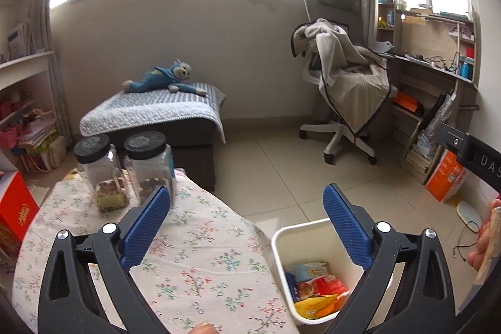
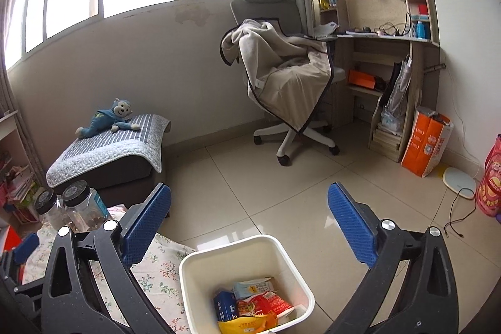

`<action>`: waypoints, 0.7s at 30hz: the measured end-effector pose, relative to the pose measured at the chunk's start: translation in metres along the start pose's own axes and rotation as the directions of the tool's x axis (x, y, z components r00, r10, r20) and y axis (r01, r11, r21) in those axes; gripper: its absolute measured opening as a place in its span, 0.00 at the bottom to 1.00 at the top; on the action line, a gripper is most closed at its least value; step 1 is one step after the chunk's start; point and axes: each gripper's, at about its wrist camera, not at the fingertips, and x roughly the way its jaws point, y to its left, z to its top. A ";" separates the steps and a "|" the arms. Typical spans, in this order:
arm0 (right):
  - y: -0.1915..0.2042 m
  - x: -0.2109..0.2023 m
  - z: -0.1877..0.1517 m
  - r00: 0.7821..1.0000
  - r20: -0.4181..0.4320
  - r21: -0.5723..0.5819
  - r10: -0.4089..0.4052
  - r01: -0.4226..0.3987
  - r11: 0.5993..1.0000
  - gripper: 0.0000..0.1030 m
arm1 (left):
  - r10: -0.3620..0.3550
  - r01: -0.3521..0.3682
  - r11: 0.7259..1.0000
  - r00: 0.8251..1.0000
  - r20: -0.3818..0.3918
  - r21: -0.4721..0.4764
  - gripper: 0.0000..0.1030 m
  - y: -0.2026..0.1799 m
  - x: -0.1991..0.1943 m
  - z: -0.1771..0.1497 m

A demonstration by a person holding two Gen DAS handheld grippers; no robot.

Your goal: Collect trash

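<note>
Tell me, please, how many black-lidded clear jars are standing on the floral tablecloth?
2. They stand side by side at the table's far edge: the left jar holds pale snacks, the right jar sits just behind the left tool's fingertip. None else shows, though the tool may hide some.

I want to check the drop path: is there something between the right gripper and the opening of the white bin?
Nothing visible. The right gripper is open and empty above the white bin, whose top is uncovered; only wrappers lie inside.
</note>
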 end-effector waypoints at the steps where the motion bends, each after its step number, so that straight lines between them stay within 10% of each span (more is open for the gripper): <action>1: 0.009 -0.005 -0.001 1.000 0.022 -0.016 -0.001 0.001 1.000 0.93 | 0.027 -0.027 1.000 0.999 0.017 0.000 0.93 0.007 -0.005 0.003; 21: 0.174 -0.035 -0.035 0.976 -0.027 -0.215 0.215 -0.216 0.953 0.93 | 0.357 -0.357 0.927 0.934 -0.022 -0.112 0.93 0.163 -0.047 -0.005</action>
